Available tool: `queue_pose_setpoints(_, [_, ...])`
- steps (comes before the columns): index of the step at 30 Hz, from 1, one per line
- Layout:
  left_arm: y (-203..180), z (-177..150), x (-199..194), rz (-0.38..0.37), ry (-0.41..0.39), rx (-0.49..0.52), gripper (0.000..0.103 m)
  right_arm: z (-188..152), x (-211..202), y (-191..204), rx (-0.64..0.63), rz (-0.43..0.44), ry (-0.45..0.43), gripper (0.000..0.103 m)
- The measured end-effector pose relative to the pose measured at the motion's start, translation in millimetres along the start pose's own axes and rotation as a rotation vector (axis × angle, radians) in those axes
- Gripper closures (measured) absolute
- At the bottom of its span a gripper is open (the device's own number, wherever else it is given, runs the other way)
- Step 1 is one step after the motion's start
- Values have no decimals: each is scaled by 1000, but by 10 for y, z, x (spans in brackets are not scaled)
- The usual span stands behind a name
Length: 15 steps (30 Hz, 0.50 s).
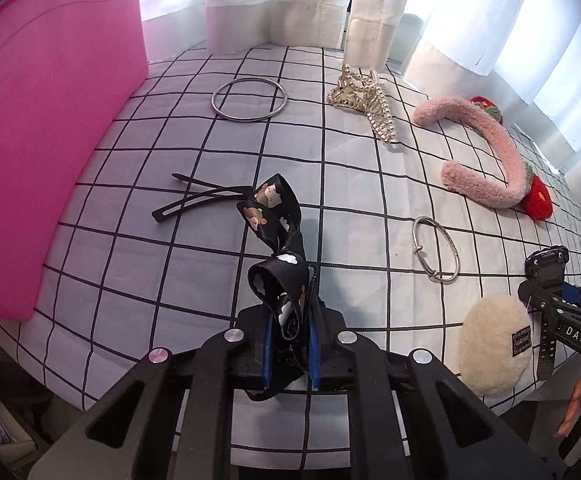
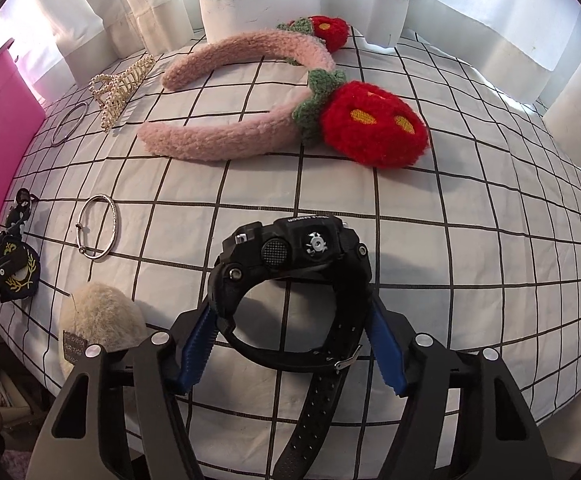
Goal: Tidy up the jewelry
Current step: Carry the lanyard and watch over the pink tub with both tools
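- The left gripper (image 1: 289, 350) is seen closed tight, its blue pads pinched on a black satin ribbon hair bow printed with small cartoon animals and clouds (image 1: 276, 240); the bow rises from between the fingers and leans away over the cloth.
- The right gripper (image 2: 290, 344) is set around a chunky black digital wristwatch with a rubber strap (image 2: 296, 258). The blue ribbed pads are pressed against both sides of the strap loop, the jaws being held fairly wide by it, and the buckled strap end hangs down between the fingers.
- Everything is laid out on a white cloth with a black grid pattern (image 2: 470, 264).
- A thin silver bangle with a small clasp (image 2: 97, 227) lies flat on the cloth, left of the watch in the right wrist view.
- A larger plain silver ring bangle (image 1: 249, 100) is found farther back, near a bright pink box (image 1: 50, 140) at the left edge.
- A gold claw clip set with pearls (image 1: 364, 98) lies just right of that ring.
- A fluffy pink headband with two red knitted strawberries (image 2: 250, 92) lies at the far side.
- A black flat metal hair clip (image 1: 198, 200) lies beside the bow.
- A cream fleece oval hair clip with a dark label (image 1: 494, 344) rests at the near edge between the two grippers.
- White curtains (image 1: 290, 0) hang behind.
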<state>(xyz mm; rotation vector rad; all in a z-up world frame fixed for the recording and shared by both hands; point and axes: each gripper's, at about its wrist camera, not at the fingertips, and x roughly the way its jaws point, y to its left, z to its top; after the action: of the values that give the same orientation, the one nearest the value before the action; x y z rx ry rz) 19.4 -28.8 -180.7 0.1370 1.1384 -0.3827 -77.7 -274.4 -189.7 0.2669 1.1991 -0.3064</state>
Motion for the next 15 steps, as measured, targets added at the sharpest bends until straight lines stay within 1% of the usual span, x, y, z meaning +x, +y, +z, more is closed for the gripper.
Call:
queue_pose_setpoints(2, [-13, -5, -27, 3, -4, 7, 90, -30, -18, -37, 13, 17, -6, 38])
queue_pose_setpoints(8, [-3, -1, -139, 5, -20, 3, 91, -54, -104, -16, 17, 23, -27, 38])
queue_pose_setpoints(15, [32, 74, -324, 0, -55, -15, 91, 22, -262, 38, 3, 23, -52, 39])
